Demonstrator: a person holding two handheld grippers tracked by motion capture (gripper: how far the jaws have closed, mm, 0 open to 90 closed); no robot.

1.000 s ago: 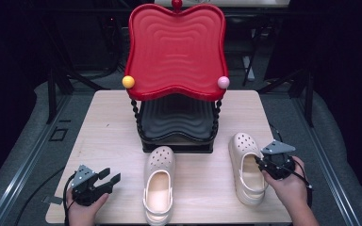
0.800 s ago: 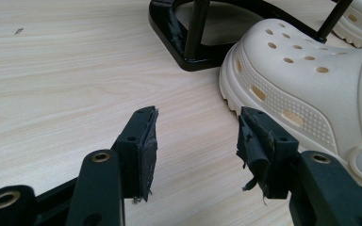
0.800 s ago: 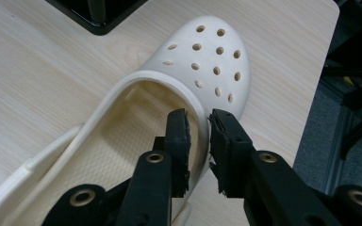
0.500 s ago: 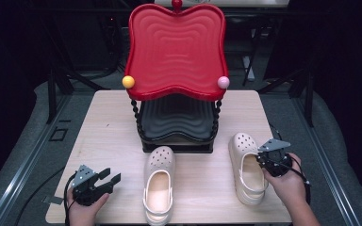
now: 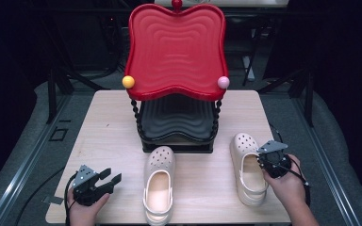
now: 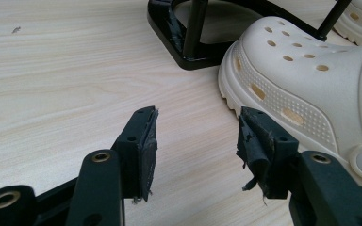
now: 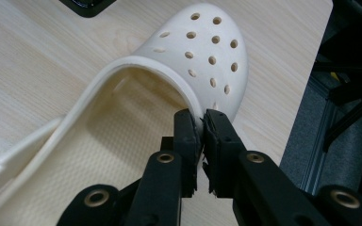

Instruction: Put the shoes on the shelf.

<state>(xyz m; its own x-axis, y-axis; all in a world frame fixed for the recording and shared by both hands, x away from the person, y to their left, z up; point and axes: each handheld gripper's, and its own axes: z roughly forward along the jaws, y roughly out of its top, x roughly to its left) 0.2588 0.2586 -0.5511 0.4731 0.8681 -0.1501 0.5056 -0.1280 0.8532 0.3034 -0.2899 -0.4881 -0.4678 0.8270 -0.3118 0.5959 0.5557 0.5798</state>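
The black rack (image 5: 177,123) with the red tray (image 5: 176,49) on top is taken as the landmark; it stands in the middle of the wooden table (image 5: 103,122).

In front of the rack and to its right, a cream clog (image 5: 248,167) is seen lying on the table with its toe towards the rack. The right gripper (image 5: 269,160) is held at the outer edge of this clog. In the right gripper view the upper rim of the clog (image 7: 188,66), beside the perforated toe cap, is pinched between the two black jaws. The jaws have just been closing, and the thin rim wall is between them, with the pads pressed on it from both sides. The sole of the clog is seen resting on the table.

Directly in front of the rack, a second cream clog (image 5: 159,181) is placed, also with its toe towards the rack. The left gripper (image 5: 104,178) is held in front of the rack and to its left, near this second clog but apart from it. In the left gripper view its jaws are seen spread wide, with only bare table between them, and the side of the second clog (image 6: 306,75) is seen just beside one jaw.
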